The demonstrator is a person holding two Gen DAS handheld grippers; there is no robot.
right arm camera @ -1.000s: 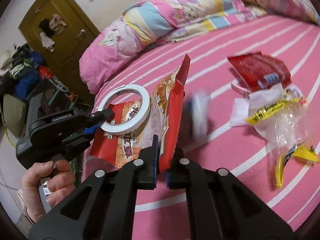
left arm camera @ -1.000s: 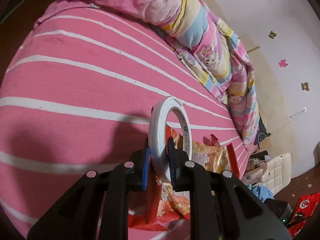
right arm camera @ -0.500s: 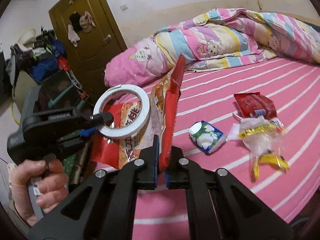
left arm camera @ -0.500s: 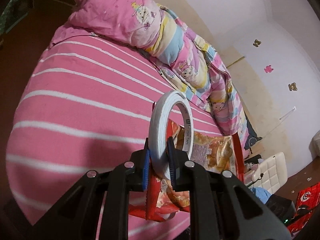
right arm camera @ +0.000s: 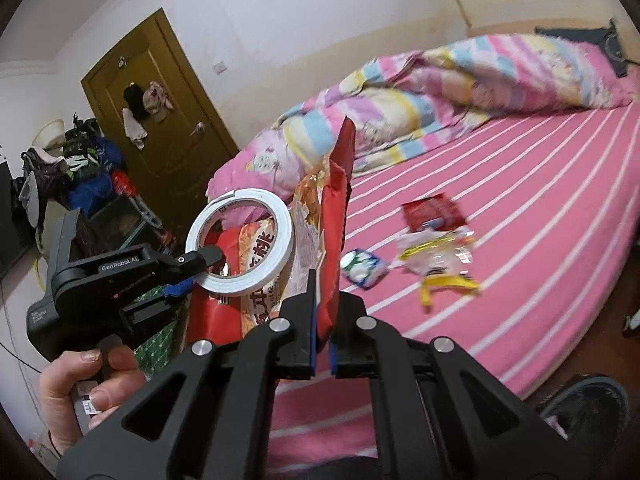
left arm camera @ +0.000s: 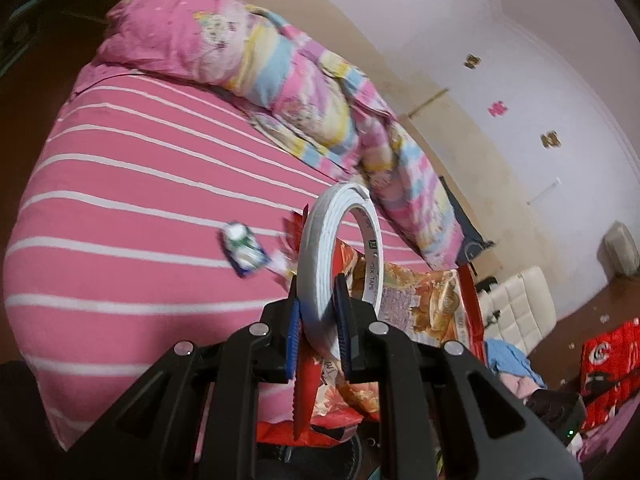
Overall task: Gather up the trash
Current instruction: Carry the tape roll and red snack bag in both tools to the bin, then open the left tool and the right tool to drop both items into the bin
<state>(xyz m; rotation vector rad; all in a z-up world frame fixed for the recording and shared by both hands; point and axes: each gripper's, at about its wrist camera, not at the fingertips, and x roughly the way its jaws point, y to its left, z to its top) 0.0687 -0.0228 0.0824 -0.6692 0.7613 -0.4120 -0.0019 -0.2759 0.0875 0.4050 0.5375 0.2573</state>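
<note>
At six o'clock in the left wrist view, the left gripper (left arm camera: 316,320) pinches the lower rim of a white tape roll (left arm camera: 340,256), which stands upright on edge between the blue pads. Just behind the roll, toward four o'clock, hangs a red and orange snack bag (left arm camera: 432,304). On the pink striped bed (left arm camera: 120,200), at about nine o'clock from the roll, lies a small blue and white wrapper (left arm camera: 242,248), blurred. A rolled quilt (left arm camera: 304,92) runs along the far edge, from eleven toward three o'clock.

At six o'clock in the right wrist view, the right gripper (right arm camera: 323,332) is pressed together on the edge of the snack bag (right arm camera: 336,216), which rises toward twelve. At nine o'clock the left gripper (right arm camera: 208,260), held in a hand (right arm camera: 86,384), carries the tape roll (right arm camera: 240,240) beside the bag. On the bed (right arm camera: 540,260), around three o'clock, lie the blue and white wrapper (right arm camera: 362,266), a red packet (right arm camera: 434,212) and a heap of clear and yellow wrappers (right arm camera: 440,260).

By my judgement, collecting is partway: two items are in the grippers but not yet binned, and at least three pieces are left on the bed.
</note>
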